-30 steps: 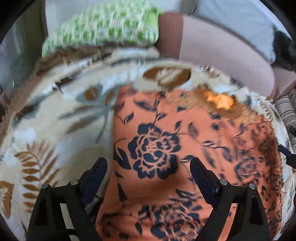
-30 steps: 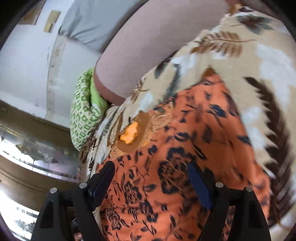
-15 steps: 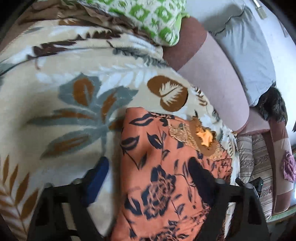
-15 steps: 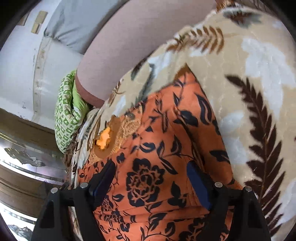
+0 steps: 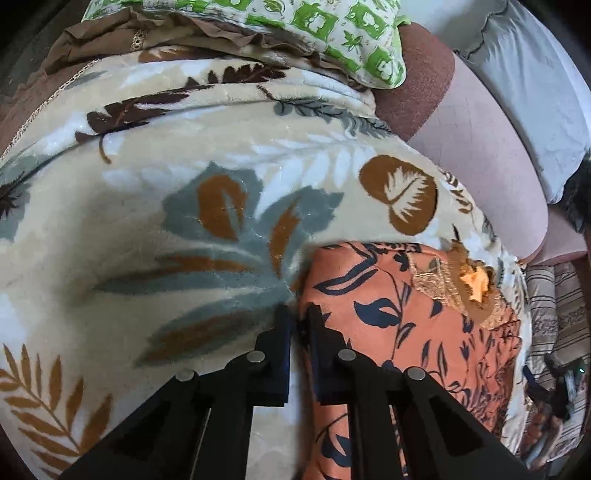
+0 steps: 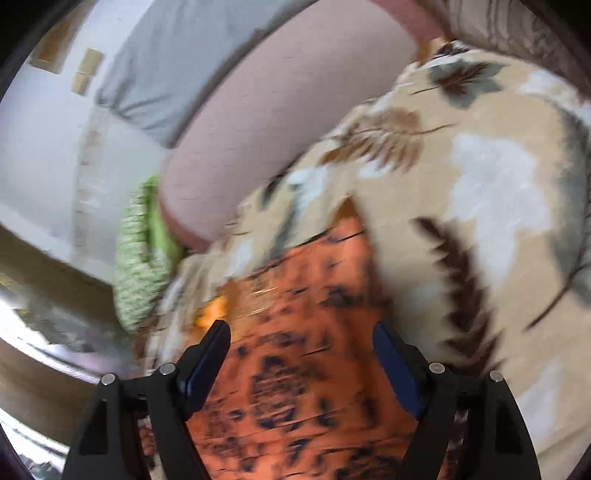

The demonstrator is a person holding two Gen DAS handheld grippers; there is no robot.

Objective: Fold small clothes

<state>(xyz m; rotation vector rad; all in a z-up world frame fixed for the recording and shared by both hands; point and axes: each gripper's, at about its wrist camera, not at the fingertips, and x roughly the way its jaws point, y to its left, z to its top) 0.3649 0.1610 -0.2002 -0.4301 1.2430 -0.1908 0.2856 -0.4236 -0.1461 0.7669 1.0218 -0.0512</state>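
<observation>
An orange garment with dark blue flowers (image 5: 399, 325) lies on a beige leaf-print blanket (image 5: 155, 229). It has a gold embroidered neckline (image 5: 469, 284) at its far end. My left gripper (image 5: 300, 314) is shut at the garment's left edge; whether cloth is pinched between the jaws is hidden. My right gripper (image 6: 301, 332) is open, its jaws wide apart above the same garment (image 6: 303, 369). The right wrist view is blurred by motion.
A green-and-white cushion (image 5: 303, 29) and a pink bolster (image 5: 480, 155) lie at the back of the blanket. A grey pillow (image 5: 543, 96) is behind the bolster. Striped bedding (image 5: 557, 314) lies to the right. The bolster (image 6: 280, 122) also shows in the right wrist view.
My left gripper went from open to shut and moved left to the garment's edge. My right gripper stays open and is moving over the garment.
</observation>
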